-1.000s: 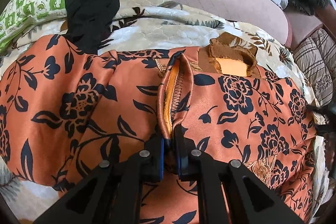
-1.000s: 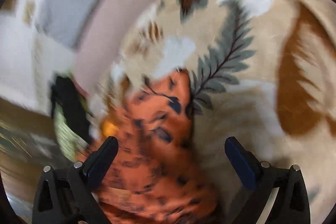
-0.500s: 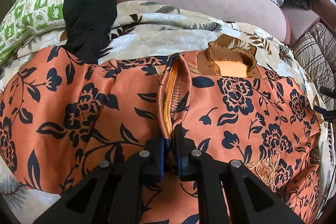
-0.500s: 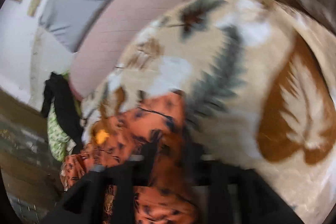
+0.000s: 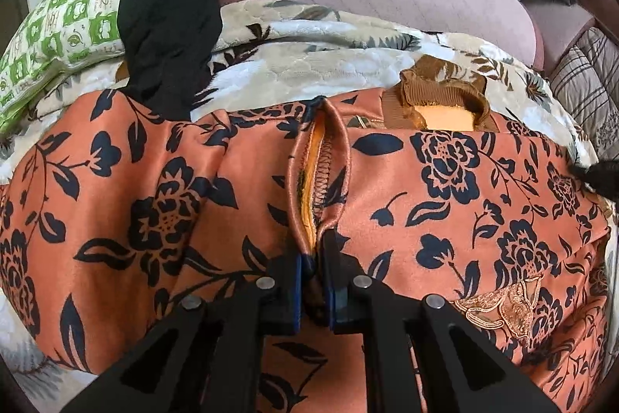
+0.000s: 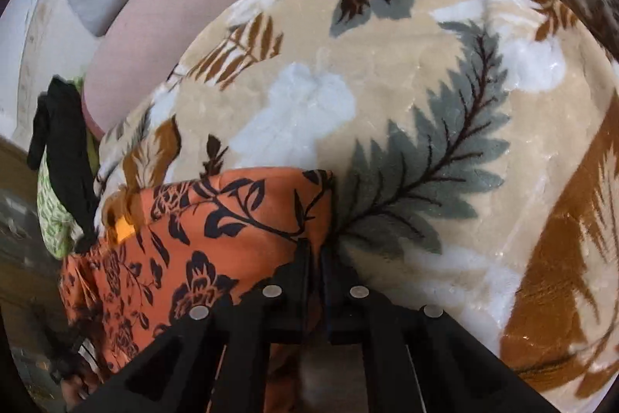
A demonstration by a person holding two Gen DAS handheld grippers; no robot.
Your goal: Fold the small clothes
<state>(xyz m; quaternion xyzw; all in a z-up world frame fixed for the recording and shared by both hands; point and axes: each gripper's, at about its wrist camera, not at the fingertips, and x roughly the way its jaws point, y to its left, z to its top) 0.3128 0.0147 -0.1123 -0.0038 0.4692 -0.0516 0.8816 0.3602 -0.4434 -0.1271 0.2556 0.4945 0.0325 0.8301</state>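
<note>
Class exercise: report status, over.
Left tongs shut on orange floral garment at its seam. Right tongs shut on its edge. Black cloth lies beyond, clear of it.

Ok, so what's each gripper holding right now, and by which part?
The left gripper pinches the orange floral garment on a raised fold at its seam. The right gripper is shut at the garment's edge; whether cloth is caught can't be told.

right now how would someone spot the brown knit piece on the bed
Start at the leaf-print blanket over the bed, then the orange floral garment spread on it. At that garment's far edge sits the brown ribbed collar, the only plain knit among prints.
</note>
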